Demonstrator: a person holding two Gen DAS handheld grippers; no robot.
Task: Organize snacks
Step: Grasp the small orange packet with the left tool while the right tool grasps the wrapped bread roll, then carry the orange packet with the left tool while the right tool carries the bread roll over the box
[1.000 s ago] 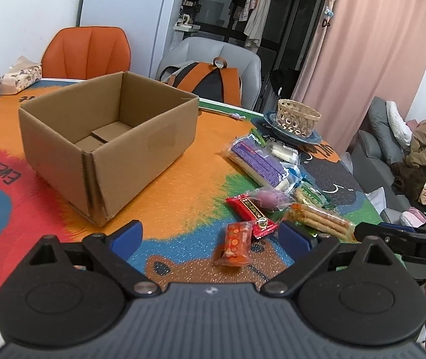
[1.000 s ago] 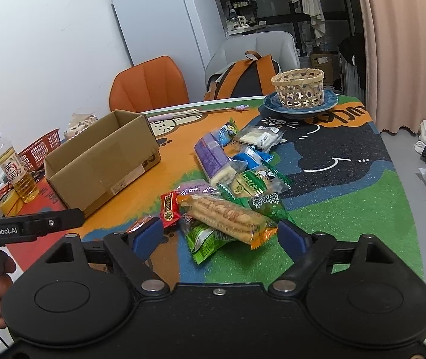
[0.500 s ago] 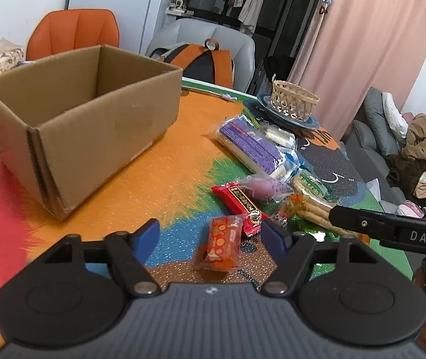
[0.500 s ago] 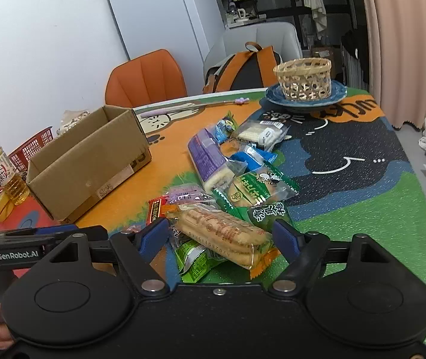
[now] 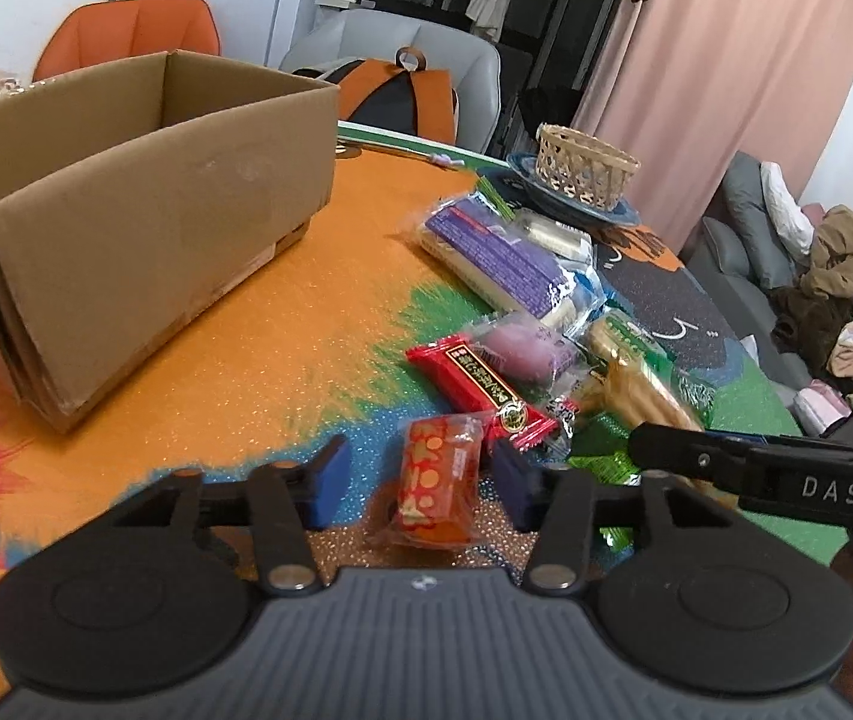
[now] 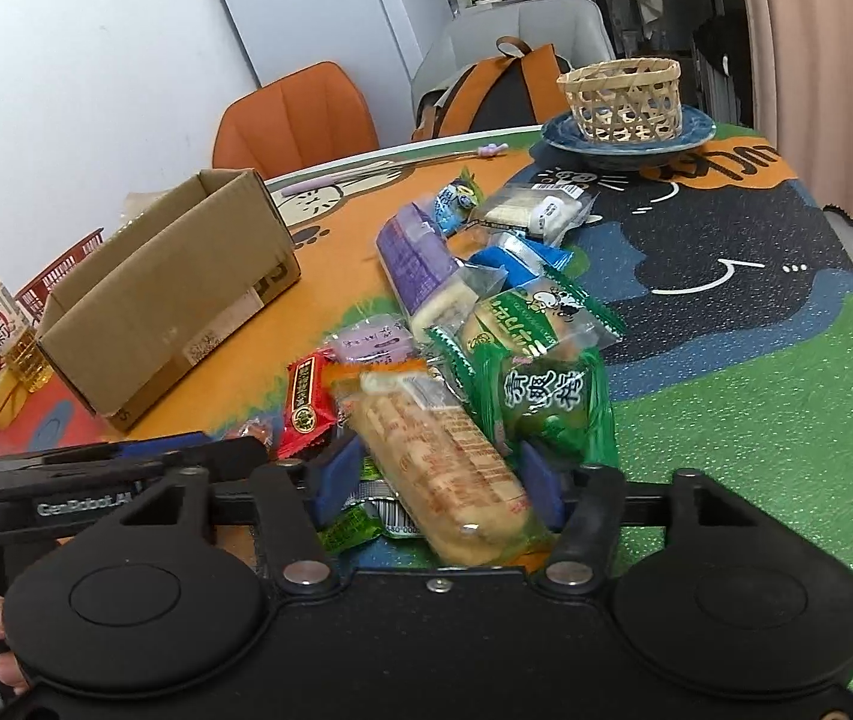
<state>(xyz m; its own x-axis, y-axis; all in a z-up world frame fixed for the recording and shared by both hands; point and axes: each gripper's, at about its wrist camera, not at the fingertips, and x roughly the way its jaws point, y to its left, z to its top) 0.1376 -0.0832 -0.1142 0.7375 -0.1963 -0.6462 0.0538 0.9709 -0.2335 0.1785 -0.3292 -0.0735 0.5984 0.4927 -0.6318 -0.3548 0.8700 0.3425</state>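
Observation:
An open cardboard box (image 5: 126, 228) stands on the colourful mat; it also shows in the right wrist view (image 6: 168, 294). A pile of snack packets lies to its right. My left gripper (image 5: 420, 480) is open around a small orange-red packet (image 5: 438, 480); the right pad is close to it. My right gripper (image 6: 432, 474) is open around a long biscuit packet (image 6: 438, 456), with the pads close on both sides. A red bar (image 5: 480, 384), a purple wafer pack (image 5: 504, 252) and green packets (image 6: 552, 396) lie beyond.
A woven basket on a blue plate (image 6: 624, 102) stands at the far end of the table. A drink bottle (image 6: 0, 324) and a red basket (image 6: 60, 276) stand left of the box. Chairs and a backpack (image 5: 402, 90) are behind the table.
Both grippers have moved forward and down onto the pile and their jaws have narrowed. The left now straddles the orange-red packet, the right the biscuit packet.

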